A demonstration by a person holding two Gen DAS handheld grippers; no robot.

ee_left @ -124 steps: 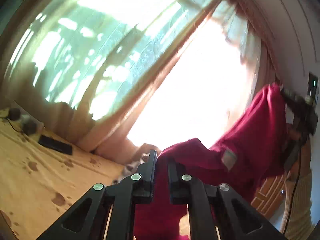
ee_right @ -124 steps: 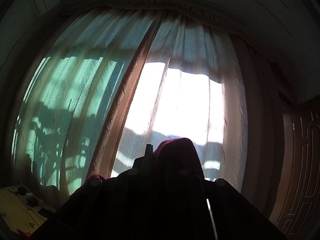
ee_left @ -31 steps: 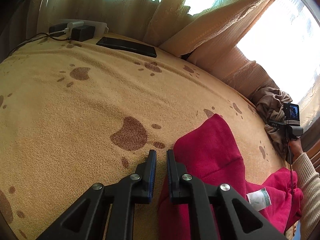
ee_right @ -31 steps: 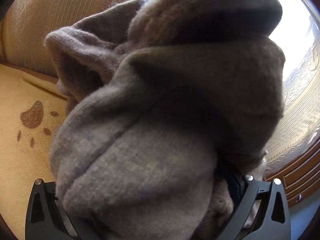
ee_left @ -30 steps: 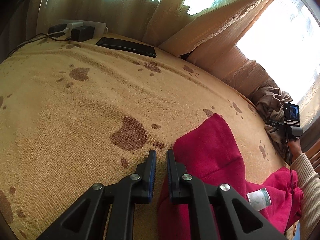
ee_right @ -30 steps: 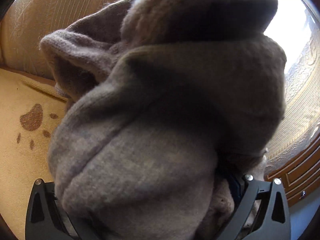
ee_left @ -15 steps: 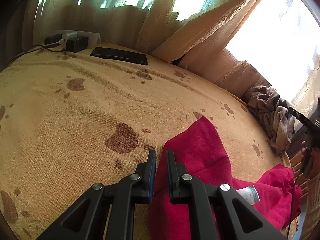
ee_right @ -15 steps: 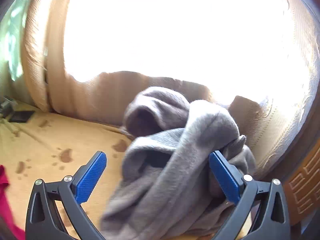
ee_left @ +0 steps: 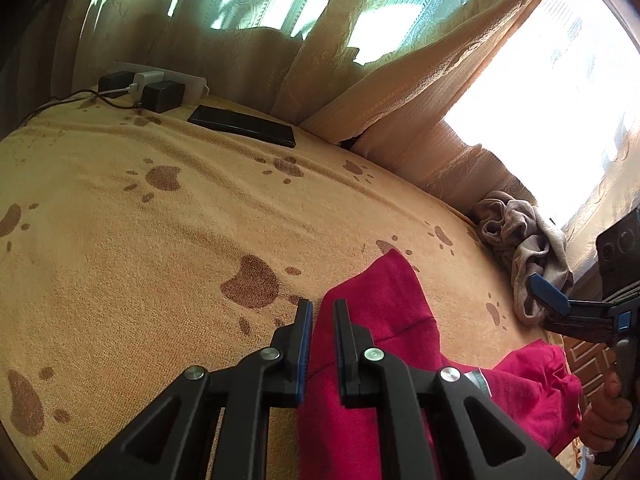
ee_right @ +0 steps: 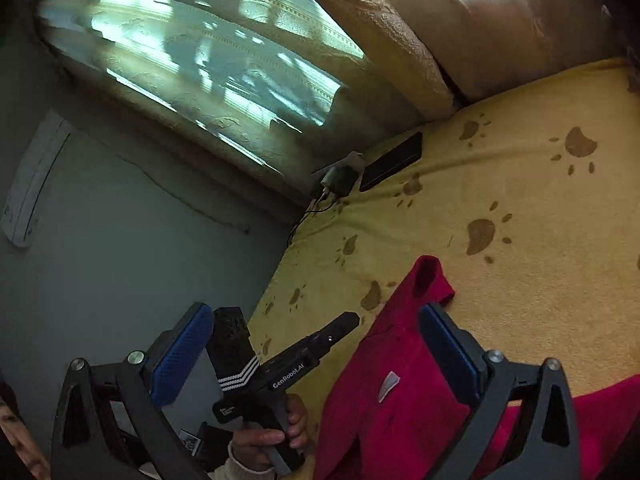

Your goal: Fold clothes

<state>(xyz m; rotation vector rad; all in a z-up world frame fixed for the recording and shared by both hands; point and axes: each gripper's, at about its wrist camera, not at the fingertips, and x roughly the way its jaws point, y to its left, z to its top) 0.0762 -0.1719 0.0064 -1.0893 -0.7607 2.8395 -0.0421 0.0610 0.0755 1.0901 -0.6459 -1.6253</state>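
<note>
A red garment (ee_left: 384, 312) lies crumpled on the yellow paw-print blanket (ee_left: 160, 248), one corner pointing toward the curtains. My left gripper (ee_left: 322, 320) is low over its left edge, jaws nearly together with red cloth between them. In the right wrist view the red garment (ee_right: 400, 380) with its white label lies under my right gripper (ee_right: 316, 354), which is wide open and holds nothing. The left gripper (ee_right: 350, 320), held by a hand, touches the garment's edge there. One blue pad (ee_left: 546, 299) of the right gripper shows at the far right.
A grey-brown garment (ee_left: 520, 248) is heaped at the bed's right edge by the curtain. A black phone (ee_left: 242, 126) and a power strip with chargers (ee_left: 152, 84) lie at the far side. A grey wall (ee_right: 120, 240) borders the bed's left side.
My right gripper has drawn back from the grey-brown garment, left it on the bed, and swung over to the red one. The left gripper has barely moved.
</note>
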